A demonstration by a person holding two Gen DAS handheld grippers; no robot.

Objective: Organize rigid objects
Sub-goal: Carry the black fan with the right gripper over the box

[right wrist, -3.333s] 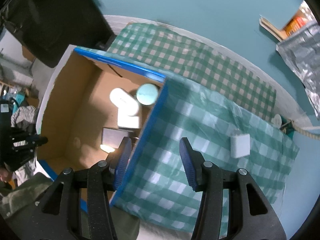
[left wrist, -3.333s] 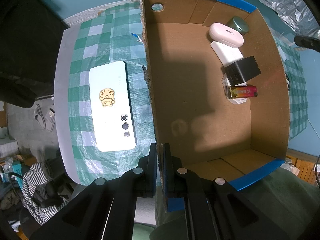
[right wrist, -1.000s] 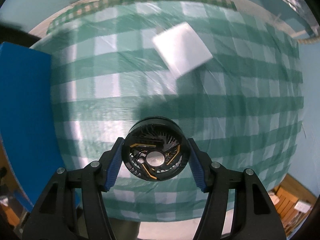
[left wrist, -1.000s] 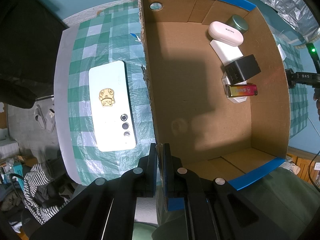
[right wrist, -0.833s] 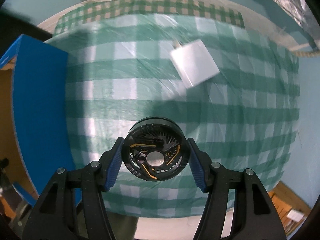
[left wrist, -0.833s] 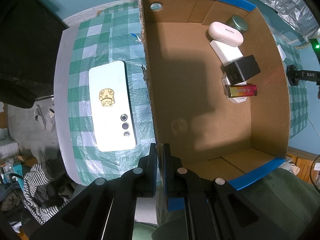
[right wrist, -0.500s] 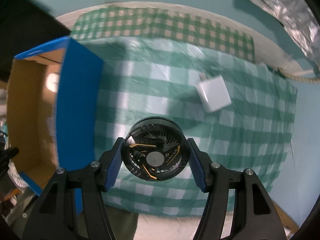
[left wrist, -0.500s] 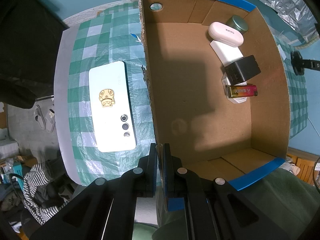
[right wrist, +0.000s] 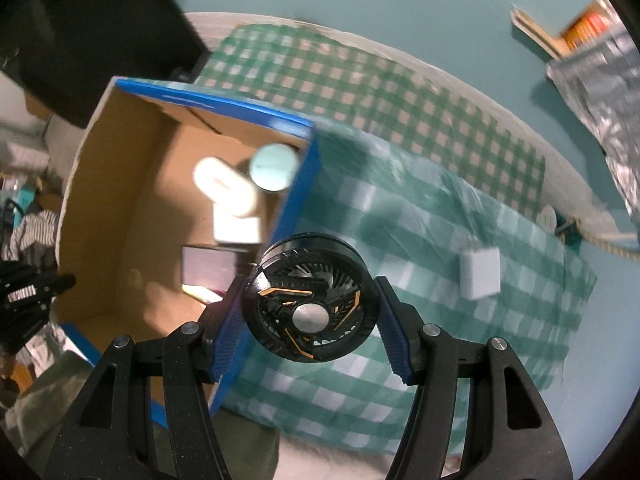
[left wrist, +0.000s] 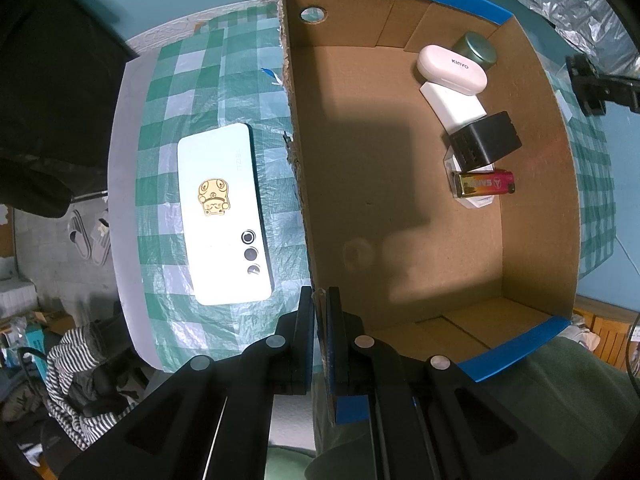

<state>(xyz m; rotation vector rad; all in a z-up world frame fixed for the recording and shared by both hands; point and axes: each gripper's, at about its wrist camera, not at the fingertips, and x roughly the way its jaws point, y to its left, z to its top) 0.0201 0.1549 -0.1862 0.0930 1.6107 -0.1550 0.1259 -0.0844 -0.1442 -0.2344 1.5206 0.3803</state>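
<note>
Green-checked cloth [left wrist: 240, 92] covers the desk. One cardboard box [left wrist: 400, 240] stands on it; the left gripper [left wrist: 320, 300] is clamped on its near wall. Ahead and right of that gripper, five things lie inside: tin [left wrist: 476, 46], white case [left wrist: 452, 66], white block [left wrist: 456, 106], black cube [left wrist: 486, 142], lighter [left wrist: 484, 184]. One phone [left wrist: 224, 216] lies ahead-left. The right gripper [right wrist: 308, 300] grips one fan [right wrist: 310, 296] over the box's wall; one white charger [right wrist: 480, 274] lies ahead-right.

Left tool [left wrist: 320, 312] pinched shut, right tool [right wrist: 310, 312] half-spread, gripping, both pointing down.

Matt cardboard box [left wrist: 400, 200], glossy plastic tablecloth [left wrist: 192, 80]
</note>
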